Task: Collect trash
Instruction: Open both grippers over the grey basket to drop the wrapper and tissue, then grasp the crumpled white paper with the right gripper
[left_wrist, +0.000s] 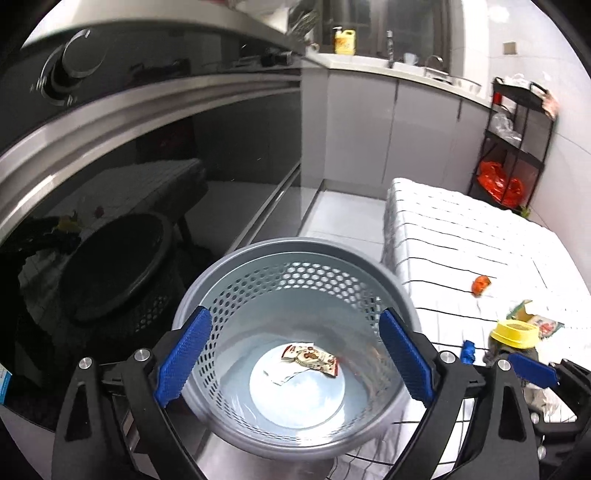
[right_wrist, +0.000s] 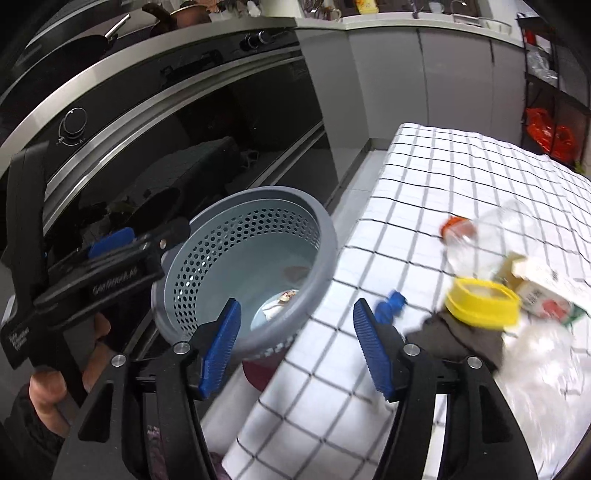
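A grey perforated bin (left_wrist: 295, 247) stands beside the table, with a crumpled snack wrapper (left_wrist: 314, 358) on its bottom. My left gripper (left_wrist: 295, 354) hangs open above the bin's mouth with nothing between its blue pads. My right gripper (right_wrist: 297, 349) is open too, over the table's edge next to the bin (right_wrist: 328, 251), and holds nothing. On the checked cloth (right_wrist: 424, 177) lie a clear bottle with an orange cap (right_wrist: 480, 229), a yellow-lidded jar (right_wrist: 480, 302), a carton (right_wrist: 543, 295), a small blue scrap (right_wrist: 391, 302) and a dark rag (right_wrist: 454, 339).
A black glass oven front (left_wrist: 147, 166) with steel trim rises close on the left. Grey cabinets (left_wrist: 369, 129) line the back. A black rack (left_wrist: 517, 147) holding a red bag (left_wrist: 498, 181) stands behind the table. A person's hand (right_wrist: 48, 391) grips the left tool.
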